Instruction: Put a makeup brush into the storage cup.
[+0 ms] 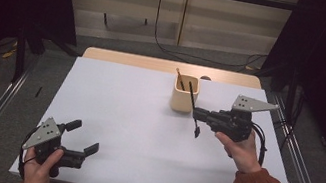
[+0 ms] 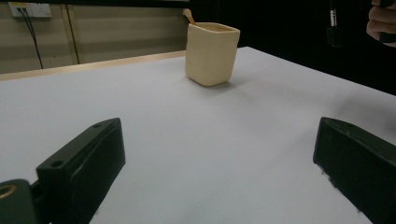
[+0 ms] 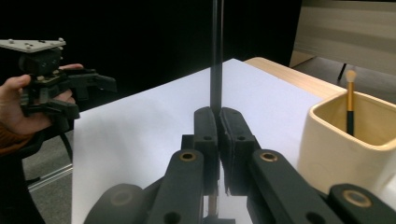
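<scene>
Black brush (image 1: 194, 111), a thin dark stick with a darker tip at its lower end, is clamped between the closed jaws of the right tongs (image 1: 199, 114), held above the white tabletop (image 1: 133, 132) at about 3 o'clock. In the right gripper view the brush (image 3: 216, 56) rises straight up from between the pads of the right tongs (image 3: 218, 140). Just beside it, at about 1 o'clock on the tabletop, stands a cream square holder (image 1: 185, 94) with a second brush (image 1: 180, 79), wooden-handled, leaning inside. The left tongs (image 1: 82, 137) sit at about 7 o'clock, low over the tabletop, jaws spread wide and holding nothing. No writing or brand mark can be read on anything.
</scene>
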`<state>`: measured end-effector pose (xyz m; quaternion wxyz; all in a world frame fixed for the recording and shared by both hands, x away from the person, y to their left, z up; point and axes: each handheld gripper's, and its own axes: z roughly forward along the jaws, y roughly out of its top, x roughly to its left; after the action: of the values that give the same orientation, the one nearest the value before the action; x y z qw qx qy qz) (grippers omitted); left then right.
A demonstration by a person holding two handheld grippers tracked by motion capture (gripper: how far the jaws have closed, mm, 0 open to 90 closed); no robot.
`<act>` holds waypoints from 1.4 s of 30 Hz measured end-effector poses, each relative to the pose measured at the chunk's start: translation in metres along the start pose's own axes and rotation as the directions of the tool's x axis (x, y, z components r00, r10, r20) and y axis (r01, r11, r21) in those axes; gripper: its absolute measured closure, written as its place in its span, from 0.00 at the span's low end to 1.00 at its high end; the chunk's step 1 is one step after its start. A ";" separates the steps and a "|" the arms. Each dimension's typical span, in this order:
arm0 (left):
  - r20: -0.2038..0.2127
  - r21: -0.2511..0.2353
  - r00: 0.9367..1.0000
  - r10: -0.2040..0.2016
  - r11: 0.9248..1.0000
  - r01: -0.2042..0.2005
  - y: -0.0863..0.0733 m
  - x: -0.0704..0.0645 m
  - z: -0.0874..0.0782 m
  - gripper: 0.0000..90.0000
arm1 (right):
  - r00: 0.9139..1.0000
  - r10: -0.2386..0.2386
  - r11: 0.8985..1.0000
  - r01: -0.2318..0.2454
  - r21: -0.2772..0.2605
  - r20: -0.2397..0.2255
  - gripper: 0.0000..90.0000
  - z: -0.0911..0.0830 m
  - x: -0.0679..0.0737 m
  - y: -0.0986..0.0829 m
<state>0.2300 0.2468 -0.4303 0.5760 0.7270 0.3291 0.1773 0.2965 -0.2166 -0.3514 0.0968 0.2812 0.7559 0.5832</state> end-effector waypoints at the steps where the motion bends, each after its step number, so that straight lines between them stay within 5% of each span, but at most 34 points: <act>1: 0.002 0.000 1.000 0.006 1.000 -0.006 0.000 0.000 0.000 0.02 | 1.000 -0.001 1.000 0.001 0.002 -0.005 0.96 0.001 0.001 0.001; 20: 0.011 0.001 1.000 0.005 1.000 -0.005 0.000 0.000 0.001 0.02 | 0.996 -0.023 0.995 0.032 0.099 -0.087 0.96 0.038 0.012 0.011; 29: 0.012 0.002 1.000 0.005 1.000 -0.005 0.000 0.000 0.001 0.02 | 0.996 -0.024 0.982 0.041 0.186 -0.091 0.96 0.050 0.010 0.012; 36: 0.010 0.001 1.000 0.000 1.000 0.000 0.000 0.000 0.001 0.02 | 0.996 -0.035 0.964 0.055 0.260 -0.081 0.96 0.058 0.011 0.011; 42: 0.009 0.003 1.000 0.002 1.000 -0.002 0.000 0.000 0.001 0.02 | 0.997 -0.051 0.929 0.069 0.363 -0.059 0.96 0.065 0.006 0.011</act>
<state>0.2304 0.2460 -0.4307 0.5762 0.7290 0.3260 0.1742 0.3259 -0.1578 -0.3592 0.0423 0.2568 0.8614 0.4362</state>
